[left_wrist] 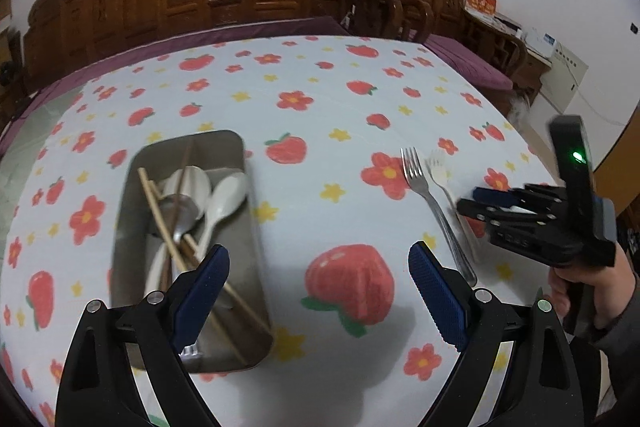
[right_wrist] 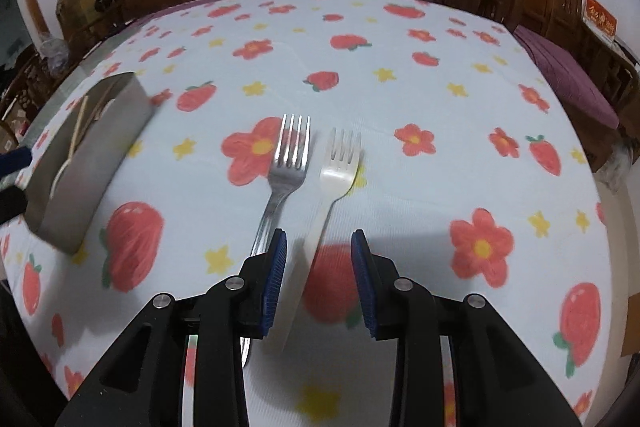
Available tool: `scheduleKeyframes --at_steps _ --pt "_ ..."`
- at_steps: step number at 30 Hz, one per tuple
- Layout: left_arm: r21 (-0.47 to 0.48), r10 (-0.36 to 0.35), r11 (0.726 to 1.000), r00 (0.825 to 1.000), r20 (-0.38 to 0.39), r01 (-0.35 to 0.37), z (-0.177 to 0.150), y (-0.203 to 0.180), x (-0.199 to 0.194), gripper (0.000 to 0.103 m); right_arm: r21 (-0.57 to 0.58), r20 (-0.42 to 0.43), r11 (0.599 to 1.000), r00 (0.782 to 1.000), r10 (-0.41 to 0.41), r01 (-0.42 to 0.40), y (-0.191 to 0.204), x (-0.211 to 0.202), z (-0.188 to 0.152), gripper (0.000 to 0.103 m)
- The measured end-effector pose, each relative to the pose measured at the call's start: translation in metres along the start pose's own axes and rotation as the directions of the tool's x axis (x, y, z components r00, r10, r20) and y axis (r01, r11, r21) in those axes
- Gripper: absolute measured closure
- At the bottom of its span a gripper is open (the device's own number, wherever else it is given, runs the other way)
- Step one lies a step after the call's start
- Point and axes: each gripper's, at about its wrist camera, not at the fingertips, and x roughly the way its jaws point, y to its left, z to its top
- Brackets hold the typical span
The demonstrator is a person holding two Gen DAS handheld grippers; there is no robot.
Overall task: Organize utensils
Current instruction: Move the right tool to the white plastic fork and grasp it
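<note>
Utensils are split between two places: spoons and chopsticks already lie in the metal tray (left_wrist: 244, 259), while a steel fork (right_wrist: 286, 167) and a white plastic fork (right_wrist: 336, 171) lie side by side on the strawberry-print tablecloth (right_wrist: 400, 75), well to the right of the tray.

The step in hand looks like the pickup of the white fork. The right gripper (right_wrist: 318, 251) hovers low over the white fork's handle, jaws partly open on either side of it and gripping nothing yet. Next it would need to drop, close on the thin handle without catching the steel fork just beside it, then carry it over to the tray.

The left gripper (left_wrist: 318, 267) hangs wide open and empty, just right of the tray.

Both fork handle ends are hidden under the right gripper, the tray's near end is covered by the left fingers (left_wrist: 208, 291), and how many pieces lie in the tray is hard to count.
</note>
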Motion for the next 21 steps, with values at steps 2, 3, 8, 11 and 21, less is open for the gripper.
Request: scheduleKeyframes --at_steps 2,3,8,11,21 --pt "0.004 0.001 1.000 1.000 -0.009 -0.001 0.001 -0.005 0.005 0.016 -0.006 -0.022 1.000 1.000 -0.010 0.010 0.000 0.010 0.005 0.067" --pt "0.006 0.002 1.000 1.000 -0.011 -0.002 0.002 -0.007 0.007 0.016 -0.013 -0.030 1.000 0.999 -0.016 0.016 0.001 0.013 0.007 0.067" --pt "0.017 -0.003 1.000 1.000 -0.016 0.003 0.007 -0.020 0.015 0.016 -0.062 -0.051 0.997 0.998 -0.048 0.045 0.003 0.013 0.007 0.083" --pt "0.023 -0.012 1.000 1.000 -0.020 0.013 0.009 -0.028 0.022 0.016 -0.075 -0.066 0.996 0.997 -0.049 0.044 -0.003 0.008 0.001 0.095" --pt "0.052 -0.044 0.998 0.998 -0.049 0.047 0.013 -0.069 0.060 0.016 -0.015 -0.015 0.999 0.999 -0.032 0.032 -0.039 -0.038 -0.029 0.095"
